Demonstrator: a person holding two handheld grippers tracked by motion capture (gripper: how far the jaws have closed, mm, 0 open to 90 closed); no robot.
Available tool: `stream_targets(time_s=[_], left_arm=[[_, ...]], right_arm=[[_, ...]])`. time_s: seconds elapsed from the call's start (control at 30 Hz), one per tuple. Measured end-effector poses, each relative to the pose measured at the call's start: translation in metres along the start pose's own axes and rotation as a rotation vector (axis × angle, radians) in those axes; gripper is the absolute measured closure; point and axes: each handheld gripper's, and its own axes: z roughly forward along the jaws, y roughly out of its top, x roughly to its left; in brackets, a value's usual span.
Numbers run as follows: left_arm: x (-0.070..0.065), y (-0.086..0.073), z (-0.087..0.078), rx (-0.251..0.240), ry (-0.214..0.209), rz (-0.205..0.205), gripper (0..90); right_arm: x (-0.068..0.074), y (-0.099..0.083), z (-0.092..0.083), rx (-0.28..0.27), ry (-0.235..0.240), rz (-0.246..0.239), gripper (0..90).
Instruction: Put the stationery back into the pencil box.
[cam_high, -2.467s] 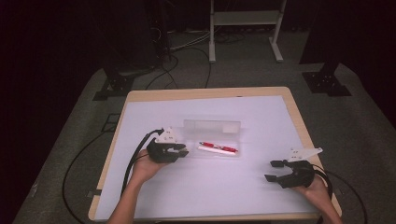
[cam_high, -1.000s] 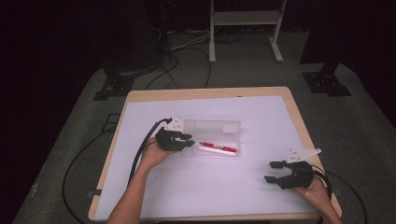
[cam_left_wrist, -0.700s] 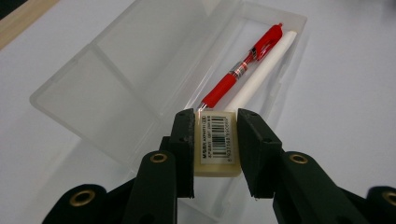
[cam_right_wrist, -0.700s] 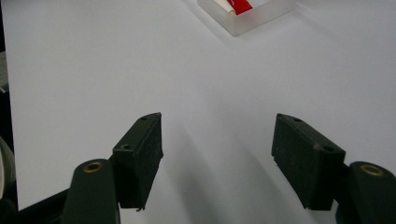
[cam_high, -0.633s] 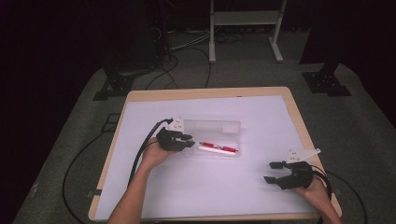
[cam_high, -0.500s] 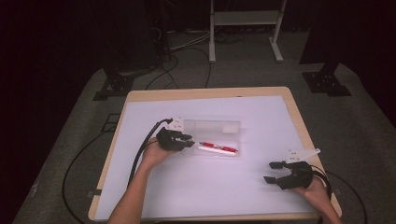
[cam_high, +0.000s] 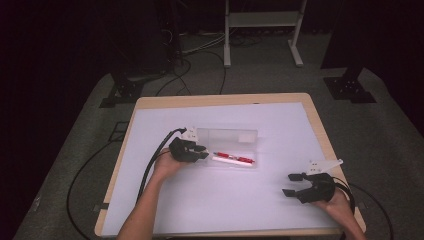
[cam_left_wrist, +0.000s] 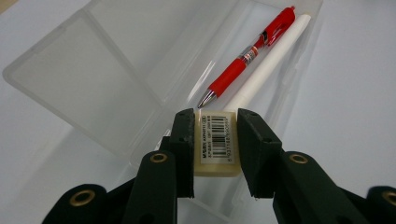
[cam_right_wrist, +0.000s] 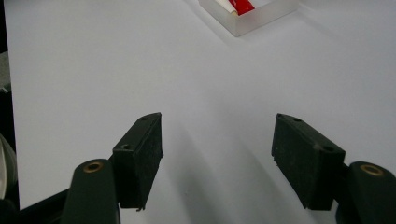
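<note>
A clear plastic pencil case (cam_high: 227, 147) lies open mid-table, its lid (cam_left_wrist: 88, 79) folded back. Inside it a red pen (cam_left_wrist: 247, 56) and a white pen (cam_left_wrist: 271, 60) lie side by side. My left gripper (cam_left_wrist: 215, 140) is shut on a cream eraser (cam_left_wrist: 215, 144) with a barcode label, held over the near end of the case tray (cam_left_wrist: 299, 51). In the high view that left gripper (cam_high: 199, 151) sits at the case's left end. My right gripper (cam_high: 291, 184) rests open near the table's front right, with nothing between its pads (cam_right_wrist: 140, 154).
The table (cam_high: 150, 102) carries a white sheet (cam_high: 280, 125). A black cable (cam_high: 152, 160) trails from the left gripper over the left edge. Stand legs (cam_high: 227, 35) and dark floor lie beyond the far edge.
The left gripper has moved up and right from the case's left side to its left end. The right gripper has stayed put.
</note>
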Motion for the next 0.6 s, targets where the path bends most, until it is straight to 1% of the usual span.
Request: stream_targets(time_s=[0.07, 0.17, 0.33, 0.37, 0.53, 0.57, 0.6], left_arm=[[0.0003, -0.0006, 0.0007, 0.002, -0.003, -0.006, 68.6], [0.0012, -0.002, 0.0013, 0.012, -0.003, -0.004, 68.5], [0.002, -0.0031, 0.002, 0.014, -0.007, -0.003, 68.5], [0.0019, -0.0037, 0.0024, 0.021, -0.006, -0.004, 68.5], [0.0025, -0.0065, 0.0035, 0.02, -0.01, -0.01, 68.5], [0.0025, -0.0075, 0.0042, 0.021, -0.011, -0.018, 68.5], [0.0025, -0.0075, 0.0042, 0.021, -0.011, -0.018, 68.5]], right_arm=[[0.0001, 0.0, 0.0, -0.001, 0.0, -0.002, 32.4], [0.0, -0.0002, -0.0003, 0.0, 0.0, 0.001, 32.4], [0.0002, 0.0, 0.0002, 0.001, 0.002, -0.001, 32.4], [0.0006, 0.0001, 0.0003, 0.002, 0.002, 0.0, 32.4], [0.0006, 0.0001, -0.0002, -0.002, 0.002, -0.001, 32.4], [0.0007, -0.0001, -0.0006, -0.001, 0.003, -0.003, 32.4], [0.0005, -0.0002, -0.0006, -0.002, 0.003, -0.002, 32.4]])
